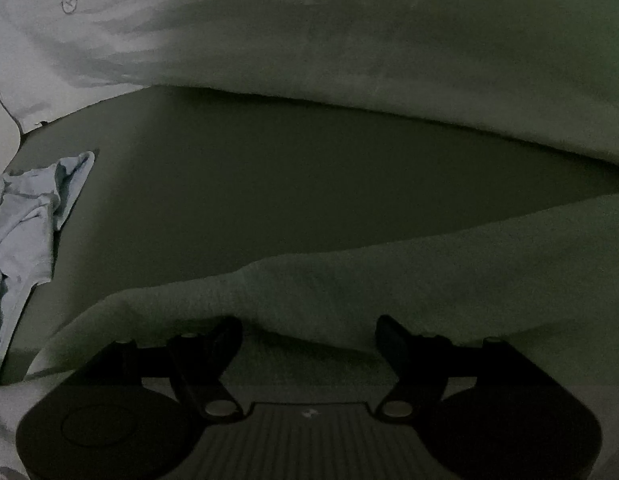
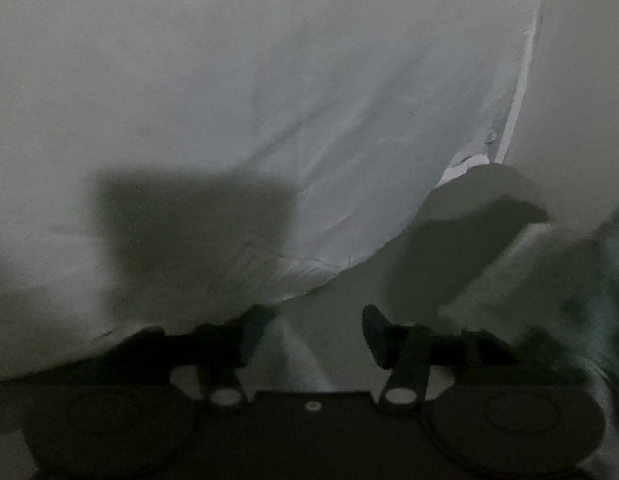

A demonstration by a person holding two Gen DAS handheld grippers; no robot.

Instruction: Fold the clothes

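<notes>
Reaching low over the dim grey table surface (image 1: 293, 184), the left gripper (image 1: 309, 330) has its two black fingers spread wide with nothing between them, and a soft fold of the large pale white garment with small printed motifs (image 1: 389, 52) is draped just over and in front of their tips. The same garment stretches across the far side of the table, its hem lifted a little off the surface, so it appears loosely doubled around a bare patch of table. In the right wrist view, the right gripper (image 2: 319, 328) is likewise spread and empty, its tips just short of the curved hem of a smooth pale sheet of cloth (image 2: 349, 128), most likely the same garment, though the dim light leaves that uncertain. I judge the step in hand to be the approach to a grasp, both tongs lining up on an edge before a fold is carried over. The next move seems to call for each gripper to slide onto a single layer of hem and close, without catching the layer beneath. A crumpled light blue cloth (image 1: 29, 216) lies at the left edge of the table, well apart, and a blurred dark teal fabric heap (image 2: 597, 280) sits near the right gripper, where it could snag a sweeping fold.
</notes>
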